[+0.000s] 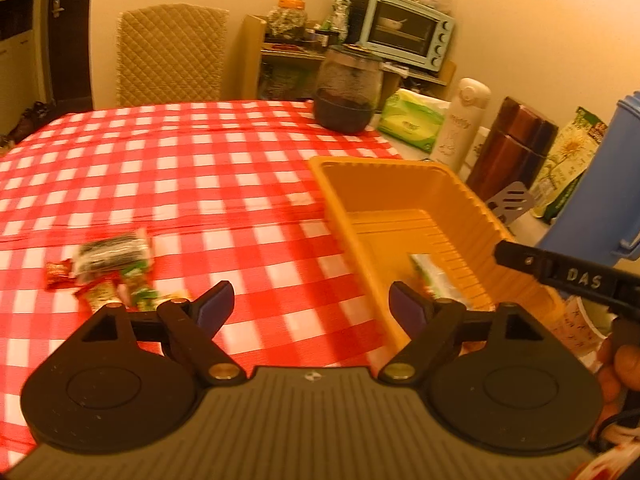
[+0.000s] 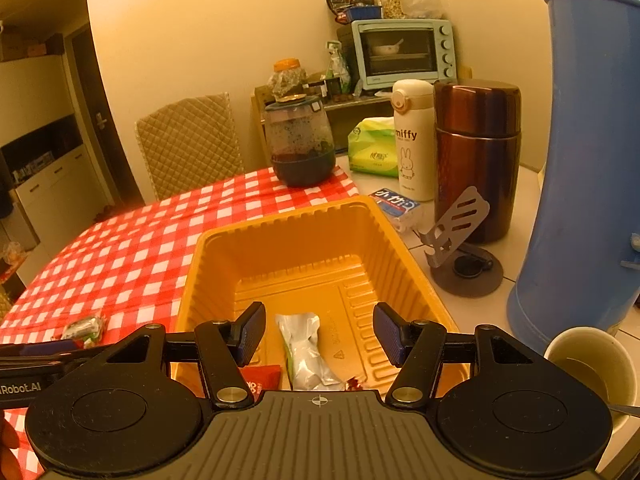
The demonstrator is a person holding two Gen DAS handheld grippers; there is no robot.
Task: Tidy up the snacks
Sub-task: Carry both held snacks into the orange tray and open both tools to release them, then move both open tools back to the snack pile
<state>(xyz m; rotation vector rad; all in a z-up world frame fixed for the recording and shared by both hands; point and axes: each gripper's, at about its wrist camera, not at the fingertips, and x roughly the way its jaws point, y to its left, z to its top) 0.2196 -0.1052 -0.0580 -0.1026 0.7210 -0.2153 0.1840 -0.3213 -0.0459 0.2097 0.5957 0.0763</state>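
Note:
An orange plastic tray (image 1: 404,184) (image 2: 304,236) stands at the right edge of the checked tablecloth. A silver snack packet (image 2: 306,354) (image 1: 436,280) and a red packet (image 2: 262,380) lie in it. A pile of loose snack packets (image 1: 110,272) lies on the cloth to the left; one green packet (image 2: 82,328) shows in the right wrist view. My left gripper (image 1: 311,312) is open and empty above the cloth beside the tray's left wall. My right gripper (image 2: 319,334) is open and empty above the tray's near end, over the silver packet.
A dark glass jar (image 1: 347,92) (image 2: 301,144) stands behind the tray. A tissue pack (image 2: 372,146), white miffy bottle (image 2: 414,140), brown flask (image 2: 478,160), phone stand (image 2: 460,240), blue thermos (image 2: 588,160) and cup (image 2: 592,372) crowd the right side. A chair (image 1: 170,54) stands at the table's far side.

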